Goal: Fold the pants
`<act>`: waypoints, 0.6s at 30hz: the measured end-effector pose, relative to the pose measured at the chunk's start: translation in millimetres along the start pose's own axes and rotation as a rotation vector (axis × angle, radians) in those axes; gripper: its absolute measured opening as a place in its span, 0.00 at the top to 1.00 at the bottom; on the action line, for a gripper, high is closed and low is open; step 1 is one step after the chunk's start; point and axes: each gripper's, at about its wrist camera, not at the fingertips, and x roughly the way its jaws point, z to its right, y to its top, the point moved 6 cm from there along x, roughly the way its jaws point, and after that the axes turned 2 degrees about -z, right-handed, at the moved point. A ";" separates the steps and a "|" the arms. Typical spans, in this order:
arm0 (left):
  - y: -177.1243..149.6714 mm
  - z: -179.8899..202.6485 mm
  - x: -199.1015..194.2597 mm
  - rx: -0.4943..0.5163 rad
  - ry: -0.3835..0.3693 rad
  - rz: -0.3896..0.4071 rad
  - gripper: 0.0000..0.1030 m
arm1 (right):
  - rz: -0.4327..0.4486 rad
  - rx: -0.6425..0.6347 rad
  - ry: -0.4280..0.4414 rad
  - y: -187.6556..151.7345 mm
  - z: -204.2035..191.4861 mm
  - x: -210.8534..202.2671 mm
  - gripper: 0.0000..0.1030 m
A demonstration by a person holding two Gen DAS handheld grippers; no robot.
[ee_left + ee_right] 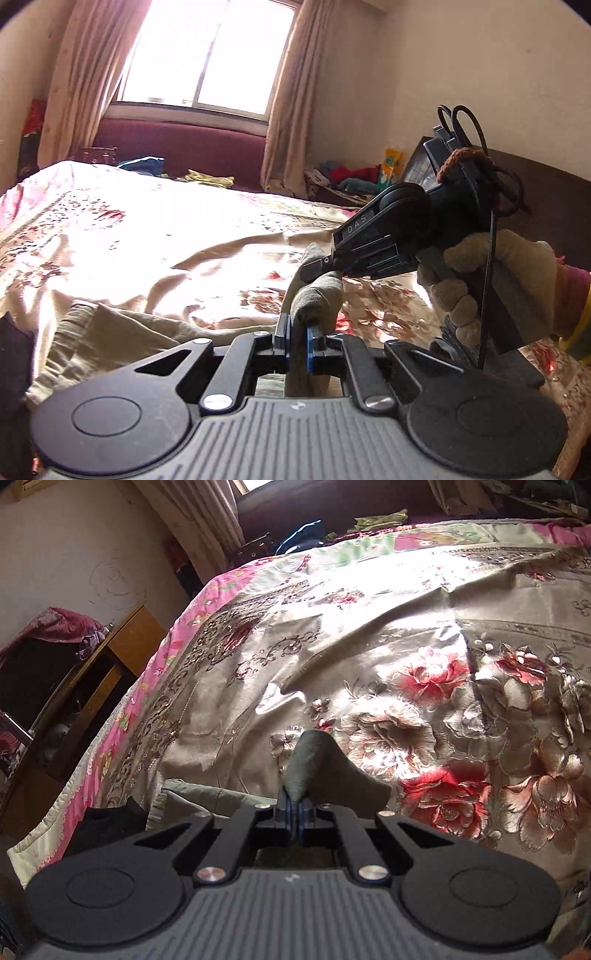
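The pants (122,332) are khaki-olive and lie crumpled on a floral bedspread (92,236). My left gripper (297,338) is shut on a raised fold of the pants (317,295), lifted above the bed. My right gripper (317,266) shows in the left wrist view just above and right of that fold, shut on the same cloth, with a gloved hand (498,284) holding it. In the right wrist view my right gripper (295,814) is shut on a grey-olive peak of the pants (314,753), and more pants cloth (207,797) lies to the lower left.
The bedspread (424,635) covers the wide bed. A window with curtains (199,55) and a maroon bench (192,147) stand beyond the bed. Loose clothes (144,164) lie at the far edge. A wooden cabinet (92,679) stands left of the bed.
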 end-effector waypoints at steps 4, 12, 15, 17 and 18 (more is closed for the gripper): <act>-0.8 -47.8 -16.1 -0.054 0.087 0.028 0.78 | -0.038 -0.059 0.041 6.6 -49.6 38.9 0.96; -16.6 -122.7 -38.4 -0.170 0.207 0.047 0.78 | -0.113 -0.126 0.078 3.1 -116.1 103.7 0.96; -26.8 -140.7 -40.8 -0.211 0.220 0.037 0.78 | -0.140 -0.164 0.059 -2.4 -133.0 125.2 0.96; -33.8 -146.5 -42.4 -0.224 0.225 0.027 0.78 | -0.160 -0.199 0.043 -7.8 -142.9 137.5 0.96; -37.7 -148.8 -41.4 -0.229 0.229 0.022 0.78 | -0.168 -0.214 0.036 -11.0 -147.0 142.8 0.96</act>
